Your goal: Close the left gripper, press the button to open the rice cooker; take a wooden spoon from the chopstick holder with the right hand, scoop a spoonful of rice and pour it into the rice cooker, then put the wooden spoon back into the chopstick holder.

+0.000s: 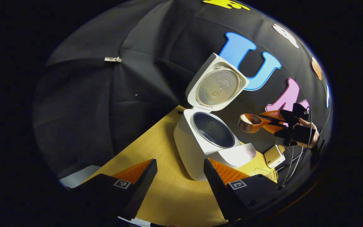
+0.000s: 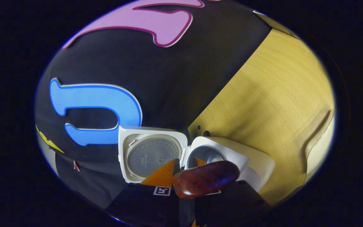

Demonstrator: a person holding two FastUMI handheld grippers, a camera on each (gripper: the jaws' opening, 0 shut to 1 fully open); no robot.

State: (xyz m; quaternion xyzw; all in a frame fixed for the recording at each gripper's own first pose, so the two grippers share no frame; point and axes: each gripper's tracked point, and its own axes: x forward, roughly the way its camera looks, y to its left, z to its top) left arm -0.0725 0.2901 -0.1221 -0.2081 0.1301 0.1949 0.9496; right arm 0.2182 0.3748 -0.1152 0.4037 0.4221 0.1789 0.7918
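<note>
Right gripper is clamping the glossy wooden spoon; left gripper is hanging released.
Smooth white rice cooker is sitting beyond left jaws, lid raised; spoon handle is hidden between right jaws.

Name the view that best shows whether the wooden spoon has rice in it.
The left gripper view: the wooden spoon is seen from the side, bowl open, white rice inside, held by the right claw. The right gripper view shows its brown underside.

No legible text; faint unreadable print on the rice cooker lid
</note>
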